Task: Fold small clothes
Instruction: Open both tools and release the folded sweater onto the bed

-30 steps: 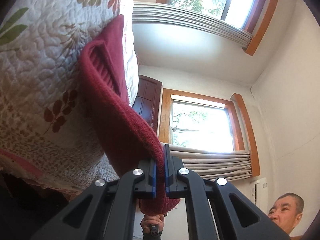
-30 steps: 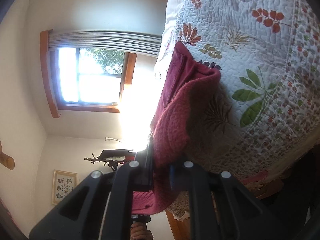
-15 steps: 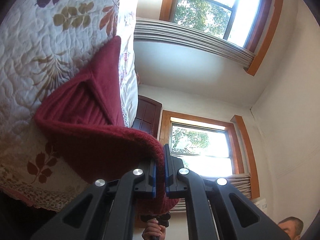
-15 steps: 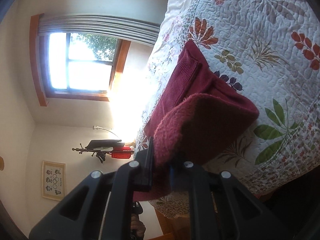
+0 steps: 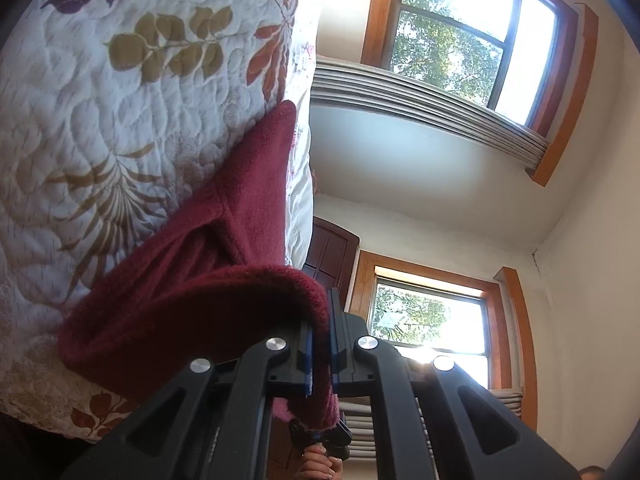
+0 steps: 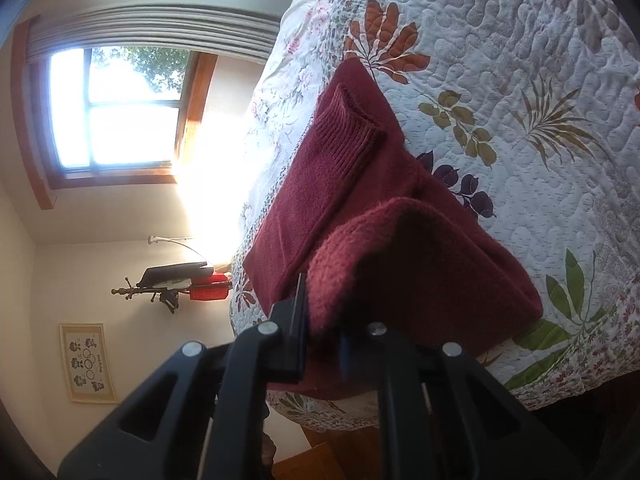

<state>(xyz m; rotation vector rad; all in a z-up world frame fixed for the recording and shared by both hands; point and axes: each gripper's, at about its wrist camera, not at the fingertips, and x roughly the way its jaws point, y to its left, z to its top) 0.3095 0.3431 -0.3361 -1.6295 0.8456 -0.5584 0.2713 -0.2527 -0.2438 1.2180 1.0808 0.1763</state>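
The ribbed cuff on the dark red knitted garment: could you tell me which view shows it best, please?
The right wrist view: the ribbed cuff lies fully visible on the dark red knitted garment. The left wrist view shows only part of it.

Strong daylight pours through the windows [image 5: 460,32], blowing out to white glare beside the window [image 6: 120,108] in the right wrist view. The quilt [image 6: 520,80] is evenly lit and sharp. Fisheye bending curves the edges, and the corners fall black.
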